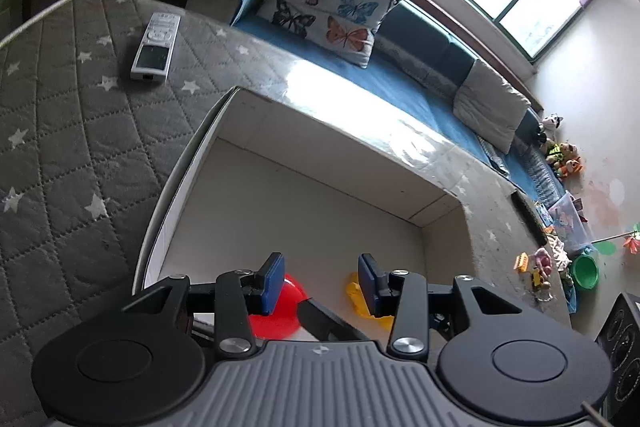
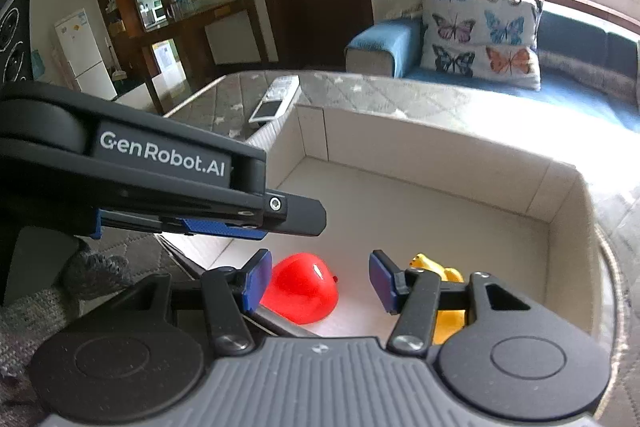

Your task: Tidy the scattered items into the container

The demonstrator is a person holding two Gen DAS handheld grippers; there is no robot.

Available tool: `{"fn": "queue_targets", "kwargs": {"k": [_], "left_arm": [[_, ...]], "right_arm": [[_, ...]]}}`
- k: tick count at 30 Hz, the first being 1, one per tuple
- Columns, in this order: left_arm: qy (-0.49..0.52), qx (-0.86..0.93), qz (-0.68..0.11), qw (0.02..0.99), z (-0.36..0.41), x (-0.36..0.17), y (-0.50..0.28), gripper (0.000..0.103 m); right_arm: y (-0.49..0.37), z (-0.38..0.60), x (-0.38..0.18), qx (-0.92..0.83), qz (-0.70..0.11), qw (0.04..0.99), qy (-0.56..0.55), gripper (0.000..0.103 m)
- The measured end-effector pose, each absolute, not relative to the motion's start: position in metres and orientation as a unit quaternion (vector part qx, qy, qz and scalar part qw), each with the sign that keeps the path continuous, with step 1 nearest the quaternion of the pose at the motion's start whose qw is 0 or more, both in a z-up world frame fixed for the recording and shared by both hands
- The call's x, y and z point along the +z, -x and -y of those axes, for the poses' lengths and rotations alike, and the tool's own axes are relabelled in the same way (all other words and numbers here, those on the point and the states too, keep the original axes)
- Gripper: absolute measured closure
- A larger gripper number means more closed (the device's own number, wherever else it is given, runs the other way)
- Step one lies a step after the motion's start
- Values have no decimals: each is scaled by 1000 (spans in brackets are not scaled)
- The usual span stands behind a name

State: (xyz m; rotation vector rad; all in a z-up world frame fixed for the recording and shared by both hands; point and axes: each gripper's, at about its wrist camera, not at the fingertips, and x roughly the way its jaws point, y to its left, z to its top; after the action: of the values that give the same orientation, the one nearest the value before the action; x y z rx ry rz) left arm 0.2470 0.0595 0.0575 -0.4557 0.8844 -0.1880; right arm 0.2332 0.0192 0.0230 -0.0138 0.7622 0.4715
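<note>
Both hand-held grippers are spread and empty over the box [image 1: 224, 163]: left [image 1: 322, 283], right [image 2: 318, 279]; red toy [image 2: 304, 287] and yellow toy [image 2: 448, 307] lie inside. Last stray I see is the remote [image 1: 154, 45] on the quilted desk at 10 o'clock. I'd take the left one there and pinch it across its narrow width.

Box [image 2: 440, 151] on quilted tabletop [image 1: 60, 147]; inside, near corner: apple toy [image 2: 304, 287] left, duck toy [image 2: 448, 275] right. Remote [image 1: 154, 45] beyond box, toward tabletop's far edge.
</note>
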Motion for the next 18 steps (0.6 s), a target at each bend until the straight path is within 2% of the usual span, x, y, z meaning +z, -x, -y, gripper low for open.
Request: {"fn": "queue_targets", "kwargs": {"k": [3,18], "left_arm": [[214,-92,-413,880,-60,65,-235,60],[197,-65,-382,901,-88,73,-164,60]], "right_arm": [[-220,-18,30,225,-350,909,14,43],[-150,-7,38,245,-329,912,15,42]]}}
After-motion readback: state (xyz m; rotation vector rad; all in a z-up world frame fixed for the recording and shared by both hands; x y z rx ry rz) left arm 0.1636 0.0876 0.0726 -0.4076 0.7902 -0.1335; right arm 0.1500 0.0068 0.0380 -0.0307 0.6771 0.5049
